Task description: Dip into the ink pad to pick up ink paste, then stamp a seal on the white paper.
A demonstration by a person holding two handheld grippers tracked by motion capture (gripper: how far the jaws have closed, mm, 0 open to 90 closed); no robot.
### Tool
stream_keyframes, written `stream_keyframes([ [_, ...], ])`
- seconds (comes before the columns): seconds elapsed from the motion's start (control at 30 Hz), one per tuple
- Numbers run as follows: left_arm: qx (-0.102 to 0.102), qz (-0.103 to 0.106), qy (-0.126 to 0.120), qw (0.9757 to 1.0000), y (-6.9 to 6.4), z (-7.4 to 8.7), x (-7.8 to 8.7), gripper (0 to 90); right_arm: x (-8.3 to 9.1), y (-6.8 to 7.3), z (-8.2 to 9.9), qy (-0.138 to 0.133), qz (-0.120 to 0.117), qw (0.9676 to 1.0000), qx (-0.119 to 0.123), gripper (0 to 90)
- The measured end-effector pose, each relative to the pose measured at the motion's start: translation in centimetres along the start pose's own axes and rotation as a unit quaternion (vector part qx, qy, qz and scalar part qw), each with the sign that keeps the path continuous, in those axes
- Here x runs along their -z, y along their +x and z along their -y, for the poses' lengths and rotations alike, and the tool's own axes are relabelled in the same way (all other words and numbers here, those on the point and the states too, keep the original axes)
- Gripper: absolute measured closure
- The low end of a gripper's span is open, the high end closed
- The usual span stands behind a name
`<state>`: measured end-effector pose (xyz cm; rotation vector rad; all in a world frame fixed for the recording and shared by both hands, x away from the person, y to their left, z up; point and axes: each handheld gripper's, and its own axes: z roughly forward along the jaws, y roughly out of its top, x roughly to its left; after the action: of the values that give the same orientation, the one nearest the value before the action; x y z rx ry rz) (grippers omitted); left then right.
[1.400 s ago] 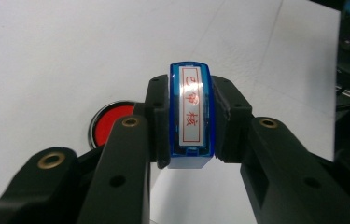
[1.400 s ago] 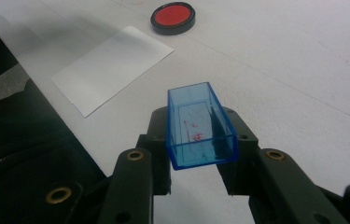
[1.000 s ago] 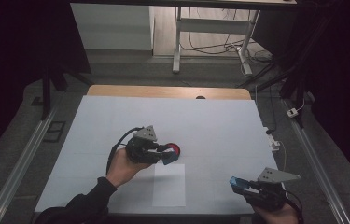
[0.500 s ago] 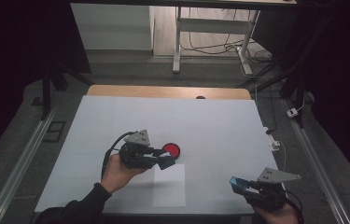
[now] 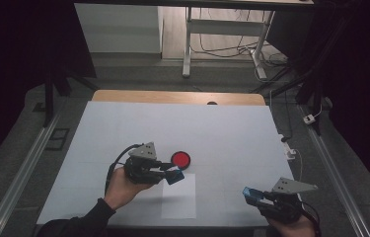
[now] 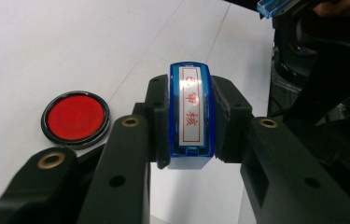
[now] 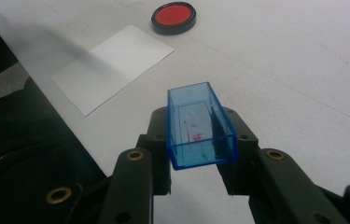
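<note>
There are 2 claws here, 1 in each of the person's 2 hands. The left claw (image 5: 175, 174) is shut tight on 1 blue plastic stamp with red letters on its white face (image 6: 191, 114). Its 2 black jaws press on the 2 long sides of the stamp, and the lettered face points up at the left gripper view. From above, the stamp shows as a small blue block at the tip of the left claw, just over the white bench (image 5: 123, 128).

The right claw (image 5: 250, 193) is shut on 1 clear blue plastic box-shaped cap (image 7: 200, 126). The cap is hollow, with its open end pointing away from the claw, and a few red marks show inside it. The 2 jaws squeeze it from both sides. This claw is low down near the person's edge of the bench, well apart from the left claw.

There is 1 round red ink pad with a black rim (image 5: 180, 159). It lies flat on the bench just beside the tip of the left claw, on the far side of it. In the left gripper view it sits to the left of the jaws, not touching them.

There is 1 white sheet of paper (image 5: 179, 196) lying flat on the bench. It is right under the left claw's tip and reaches toward the person. It lies between the 2 claws, closer to the left one.
</note>
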<state>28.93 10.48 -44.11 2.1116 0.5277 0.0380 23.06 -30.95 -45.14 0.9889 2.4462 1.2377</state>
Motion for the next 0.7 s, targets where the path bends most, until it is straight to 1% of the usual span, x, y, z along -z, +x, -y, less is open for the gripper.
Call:
stream_keyframes([
  [0.27,-0.005,-0.003,0.006,1.0,-0.2,0.3,-0.7,70.2,0.0,0.0,0.0,0.0,0.0,1.0,0.001,69.1],
  [0.37,-0.003,-0.004,0.009,0.9999,-0.2,0.5,-1.1,70.2,0.0,0.0,0.0,0.0,0.0,1.0,0.0,69.1],
  [0.53,-0.01,-0.012,0.022,0.9996,-0.3,0.8,-1.8,70.2,0.0,0.0,0.0,0.001,-0.001,1.0,0.001,69.1],
  [0.7,-0.012,-0.016,0.034,0.9992,-0.3,1.1,-2.7,70.3,0.0,0.0,0.0,0.001,-0.001,1.0,0.0,69.1],
])
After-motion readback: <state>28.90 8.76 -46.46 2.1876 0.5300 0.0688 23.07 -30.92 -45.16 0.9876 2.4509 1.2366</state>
